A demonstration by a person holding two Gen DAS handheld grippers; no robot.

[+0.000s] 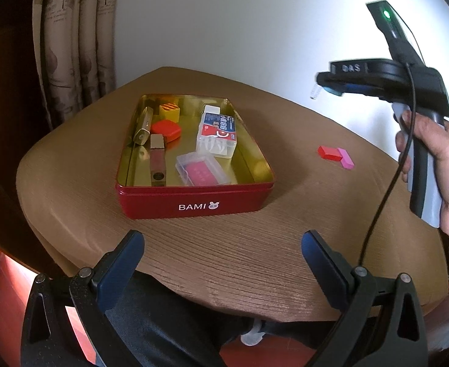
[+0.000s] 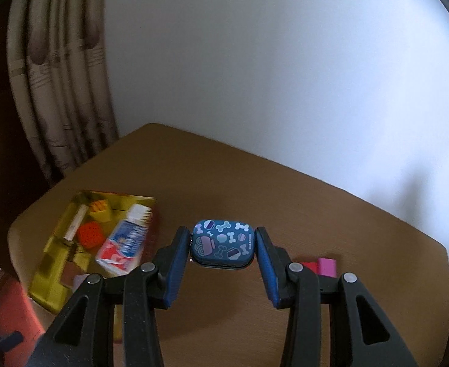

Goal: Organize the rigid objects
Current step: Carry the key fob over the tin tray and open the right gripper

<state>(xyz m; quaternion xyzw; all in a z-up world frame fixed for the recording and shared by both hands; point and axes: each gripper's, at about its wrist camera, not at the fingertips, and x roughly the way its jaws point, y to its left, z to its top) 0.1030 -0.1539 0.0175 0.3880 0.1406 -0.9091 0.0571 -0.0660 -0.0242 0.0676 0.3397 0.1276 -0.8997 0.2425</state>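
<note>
The right tool (image 2: pixel 224 246) is clenched on a small blue patterned case (image 2: pixel 222 243), held above the counter (image 2: pixel 331 208). The left tool (image 1: pixel 222 249) hangs released over the near edge, facing the red tin (image 1: pixel 193 203). A red block (image 1: pixel 329 153) and pink block (image 1: pixel 346 158) lie touching near the right edge.

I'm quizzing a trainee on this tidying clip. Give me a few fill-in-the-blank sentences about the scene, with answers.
1. The right claw grips a small ____ pouch printed with bones.
2. The left claw is ____ and holds nothing.
3. The red tin bears the word ____.
4. On the table outside the tin, a red block touches a ____ block.

Answers: blue; open; BAMI; pink
</note>
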